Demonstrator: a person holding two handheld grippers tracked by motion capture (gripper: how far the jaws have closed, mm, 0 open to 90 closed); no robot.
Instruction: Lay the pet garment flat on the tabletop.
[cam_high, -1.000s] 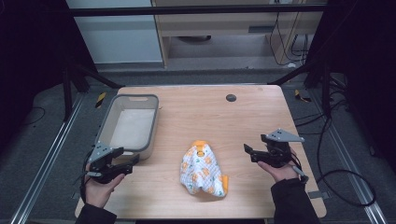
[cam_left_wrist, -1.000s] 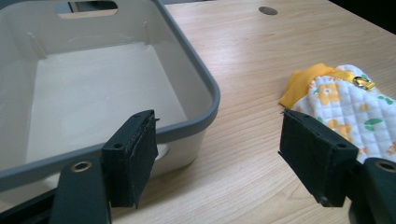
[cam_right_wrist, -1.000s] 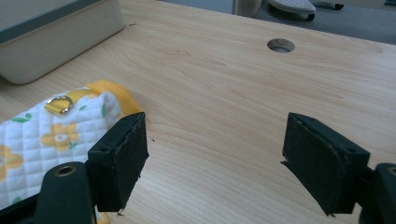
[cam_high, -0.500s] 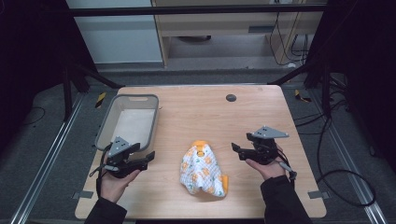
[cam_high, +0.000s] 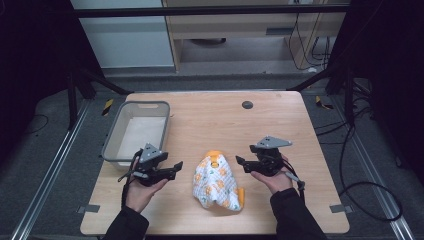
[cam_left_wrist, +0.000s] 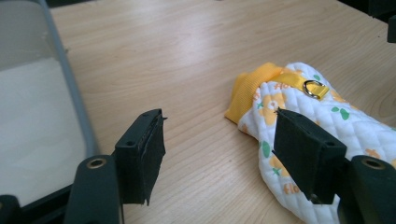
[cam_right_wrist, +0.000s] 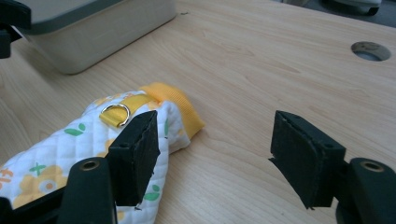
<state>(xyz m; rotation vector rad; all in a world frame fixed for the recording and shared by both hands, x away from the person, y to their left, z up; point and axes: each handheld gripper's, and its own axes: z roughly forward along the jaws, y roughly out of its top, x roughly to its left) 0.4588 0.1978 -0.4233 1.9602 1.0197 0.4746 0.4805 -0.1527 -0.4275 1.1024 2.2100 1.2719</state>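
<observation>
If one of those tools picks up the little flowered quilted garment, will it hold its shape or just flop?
The quilted garment lies crumpled in soft folds, so it would probably sag and drape from wherever it's pinched. It looks like thin padded cloth, likely light. Pushed, it would more likely bunch up on the wooden table than slide or roll.

Item: a white quilted fabric garment (cam_high: 216, 181) printed with orange flowers and green leaves
Trim: orange ribbed cuff, yellow strap with metal D-ring
Pose: laid crumpled, flat on the wooden table (cam_high: 210, 115), near its front edge
</observation>
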